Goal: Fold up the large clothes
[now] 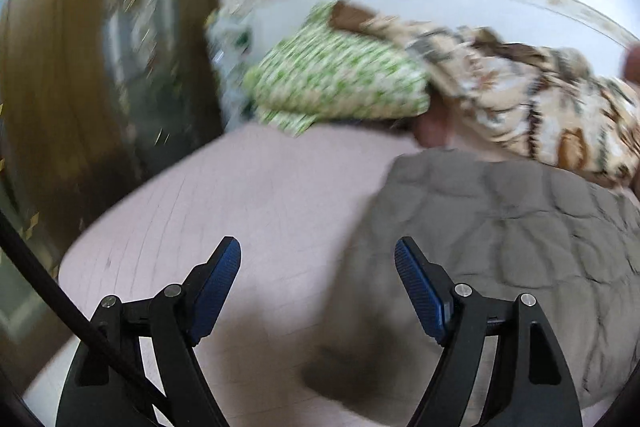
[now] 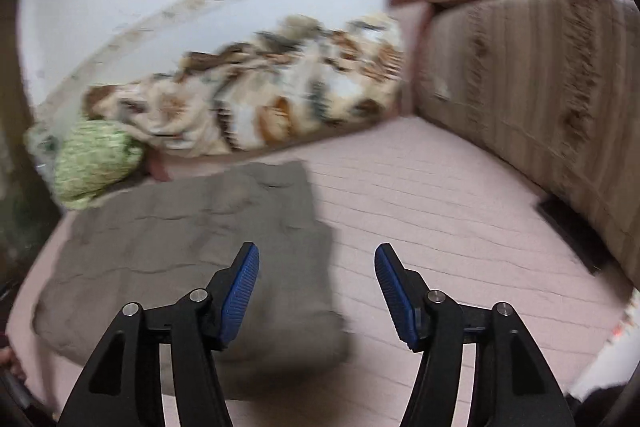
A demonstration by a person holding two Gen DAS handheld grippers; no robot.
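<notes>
Grey clothing [image 2: 192, 251], quilted and already doubled into a thick rectangle, lies flat on the pink bed [image 2: 440, 219], probably set there because the broad mattress gives room for laying folds square; it sits towards the near side, well apart from the patterned blanket [image 2: 280, 95] and the green pillow [image 2: 94, 159] bunched along the wall, which look pushed back to keep the middle free; the left tongs [image 1: 318, 267] hang spread over the bare sheet just beside the garment's left edge, nothing between the blue pads, and the right tongs [image 2: 316, 271] are likewise spread with nothing pinched, the left pad over the garment's right corner and the right pad over sheet; judging by that, both stand ready either side of the bundle, whether after letting go or before taking a fresh edge I cannot say; both views are smeared, so stitching and hems are hard to make out; how many layers the bundle has is hidden; the near edge is cut off behind the tongs, and in the left view its right part runs out of frame.
</notes>
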